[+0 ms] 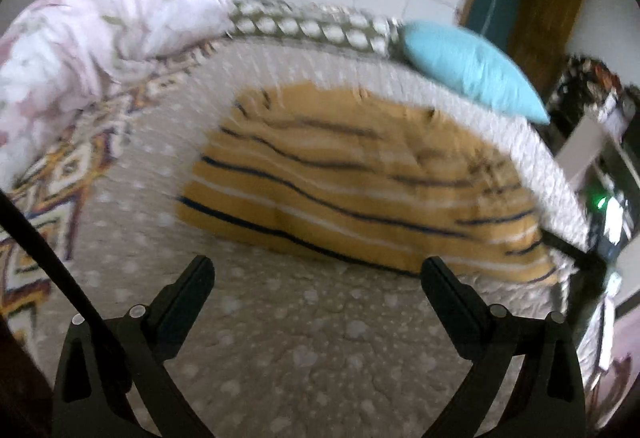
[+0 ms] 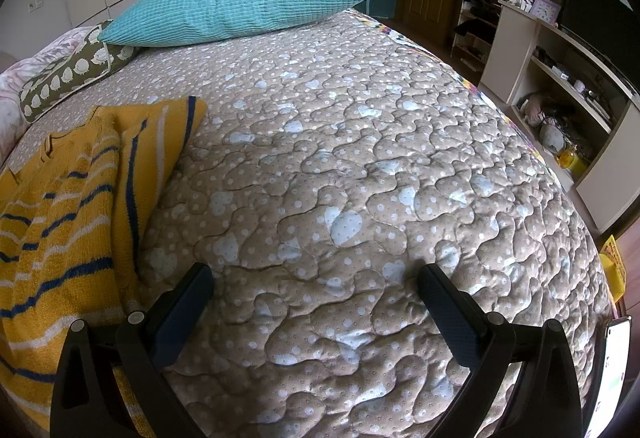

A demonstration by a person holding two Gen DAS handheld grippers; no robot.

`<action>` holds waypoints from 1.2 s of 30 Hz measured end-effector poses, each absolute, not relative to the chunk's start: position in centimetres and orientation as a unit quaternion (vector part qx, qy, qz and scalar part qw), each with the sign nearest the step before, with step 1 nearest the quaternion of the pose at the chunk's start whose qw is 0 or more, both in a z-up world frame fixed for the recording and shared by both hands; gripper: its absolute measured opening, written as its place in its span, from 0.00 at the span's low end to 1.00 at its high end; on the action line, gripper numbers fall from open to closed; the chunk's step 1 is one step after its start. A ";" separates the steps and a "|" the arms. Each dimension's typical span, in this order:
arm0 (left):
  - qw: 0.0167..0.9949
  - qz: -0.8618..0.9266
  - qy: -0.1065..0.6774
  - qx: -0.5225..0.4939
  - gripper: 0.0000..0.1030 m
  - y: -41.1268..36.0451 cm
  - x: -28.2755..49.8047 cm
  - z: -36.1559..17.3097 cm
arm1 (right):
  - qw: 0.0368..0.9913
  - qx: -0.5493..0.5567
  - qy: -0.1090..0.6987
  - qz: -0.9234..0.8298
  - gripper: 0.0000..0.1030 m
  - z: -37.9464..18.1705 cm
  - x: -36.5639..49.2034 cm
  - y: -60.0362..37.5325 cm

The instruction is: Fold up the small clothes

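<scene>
Garment: a yellow sweater (image 1: 360, 182) with dark blue and white stripes lies on the quilted bedspread (image 2: 360, 158). In the right wrist view it sits at the left side (image 2: 60, 198), and one part, perhaps a sleeve or a side, is already turned over the body.

Left gripper (image 1: 318, 272): the jaws stand wide apart and hold nothing. It hangs above bare quilt, a little short of the sweater's near edge. This view is blurred, so fine detail of the cloth cannot be read.

Right gripper (image 2: 316, 278): also spread wide and empty. It points over open bedspread, and the sweater is beside its left finger (image 2: 184, 302), near but, as far as can be seen, not pinched.

Surroundings: a turquoise pillow (image 2: 248, 2) and a green patterned cushion (image 2: 76, 74) are at the far end of the bed, well apart from the sweater. A pink floral duvet (image 1: 100, 34) is bunched at the left.

Step in hand: it looks like a pause between folds, since the sweater is partly folded and neither claw has cloth.

Next move: probably each gripper needs to come down on an edge or corner of the sweater, close on one layer only, then lift and carry it across. The knit looks thick and soft, so a shallow pinch may slip.
</scene>
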State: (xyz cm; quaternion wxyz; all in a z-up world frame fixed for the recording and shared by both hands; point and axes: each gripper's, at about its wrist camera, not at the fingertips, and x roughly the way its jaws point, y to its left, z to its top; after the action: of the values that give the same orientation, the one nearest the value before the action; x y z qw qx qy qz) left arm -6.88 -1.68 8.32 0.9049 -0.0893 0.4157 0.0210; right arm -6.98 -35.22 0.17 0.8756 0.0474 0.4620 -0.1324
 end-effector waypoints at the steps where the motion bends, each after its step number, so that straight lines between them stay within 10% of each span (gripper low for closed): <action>1: 0.906 0.040 0.412 -0.083 0.99 -1.3 -7.3 9.0 | 0.876 0.047 0.462 -0.132 1.00 0.2 -7.0 -35.3; 36: 0.884 0.037 0.464 -0.043 1.00 -3.2 -2.0 -0.9 | 0.876 0.047 0.462 -0.132 1.00 0.2 -7.0 -35.2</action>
State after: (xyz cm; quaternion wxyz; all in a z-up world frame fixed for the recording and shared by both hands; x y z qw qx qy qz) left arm -1.97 -3.19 -0.92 0.8841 -0.0427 0.4638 0.0370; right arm -6.97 -35.24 0.17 0.8757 0.0470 0.4621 -0.1317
